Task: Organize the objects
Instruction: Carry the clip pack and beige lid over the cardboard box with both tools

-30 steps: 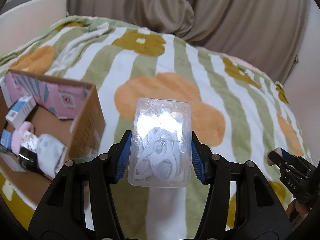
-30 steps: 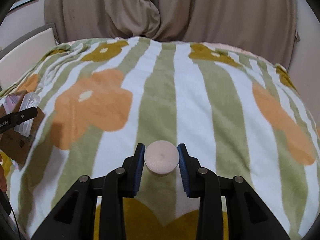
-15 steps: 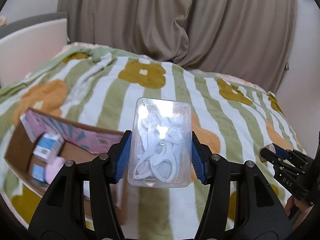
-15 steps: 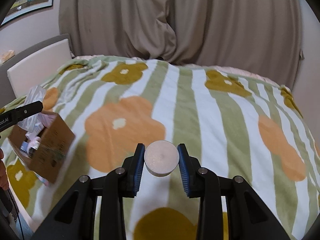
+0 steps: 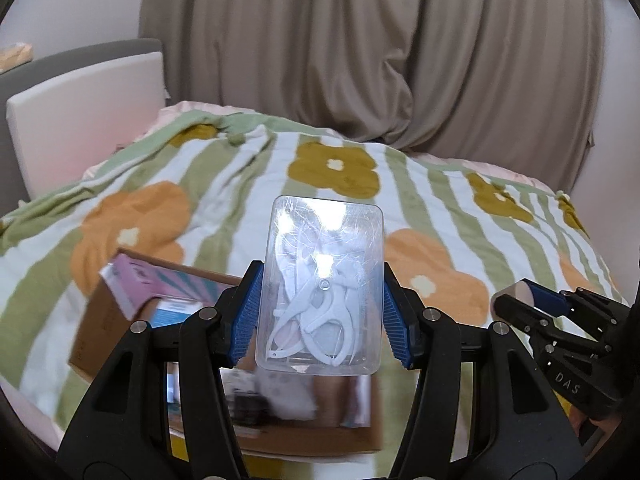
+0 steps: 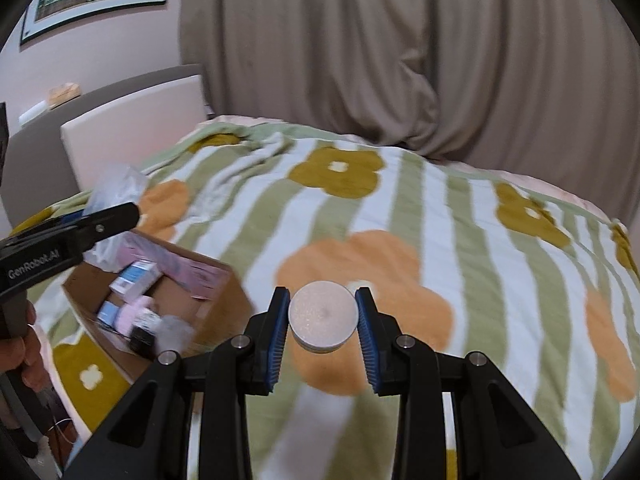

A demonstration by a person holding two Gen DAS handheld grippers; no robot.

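- Right now, the left gripper (image 5: 323, 312) is clamping a clear plastic case (image 5: 323, 292) between its blue pads (image 5: 245, 318), the case standing upright with white plastic pieces showing inside it.
- The right gripper (image 6: 322, 330) is pinching a round white tin (image 6: 322, 316) between its own blue pads (image 6: 277, 332), the flat lid facing the camera.
- Just below and behind the left gripper, an open cardboard box (image 5: 86, 344) is sitting on the bed, blurred; a pink carton (image 5: 132, 280) is leaning along its far wall and a blue-and-white packet (image 5: 176, 312) is lying beside that.
- In the right wrist view the same box (image 6: 224, 292) is lying well to the left of the tin, holding small packets.
- A blanket (image 5: 420, 184) with green stripes and flowers is covering the bed.
- Farther back, a white headboard (image 5: 84, 120) is standing at left and a beige curtain (image 5: 360, 48) is hanging behind the bed.
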